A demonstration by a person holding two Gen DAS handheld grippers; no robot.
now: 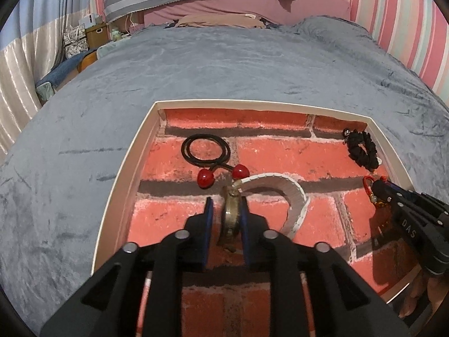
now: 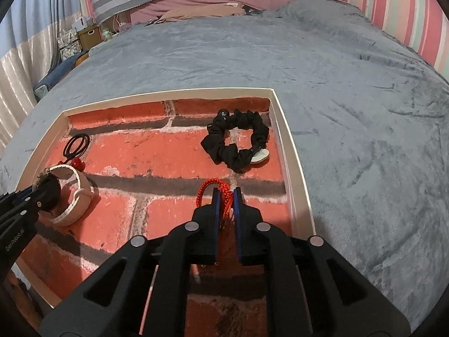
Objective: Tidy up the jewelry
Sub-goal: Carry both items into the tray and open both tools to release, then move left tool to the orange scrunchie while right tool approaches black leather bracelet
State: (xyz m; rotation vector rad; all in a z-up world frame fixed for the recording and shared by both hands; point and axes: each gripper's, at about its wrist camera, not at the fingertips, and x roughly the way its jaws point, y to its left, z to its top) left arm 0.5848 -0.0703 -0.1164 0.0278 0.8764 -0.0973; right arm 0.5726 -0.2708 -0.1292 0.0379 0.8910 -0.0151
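A shallow white tray (image 1: pixel 126 168) lined with a red brick print lies on a grey bed cover. My left gripper (image 1: pixel 226 200) is low over the tray floor. A brass-faced watch (image 1: pixel 231 216) with a white strap stands on edge between its blue pads. A gap shows on the left side, so the jaws are open around it. My right gripper (image 2: pixel 225 192) is near the tray's right wall (image 2: pixel 291 151). A red cord bracelet (image 2: pixel 207 189) hangs loosely between its slightly parted pads. Each gripper also appears at the edge of the other's view.
In the tray, a black scrunchie (image 2: pixel 238 143) lies at the far right and a black hair tie with two red cherries (image 1: pixel 206 151) at the far left. The grey bed cover (image 1: pixel 224 64) surrounds the tray. Striped pillows and a striped wall lie beyond.
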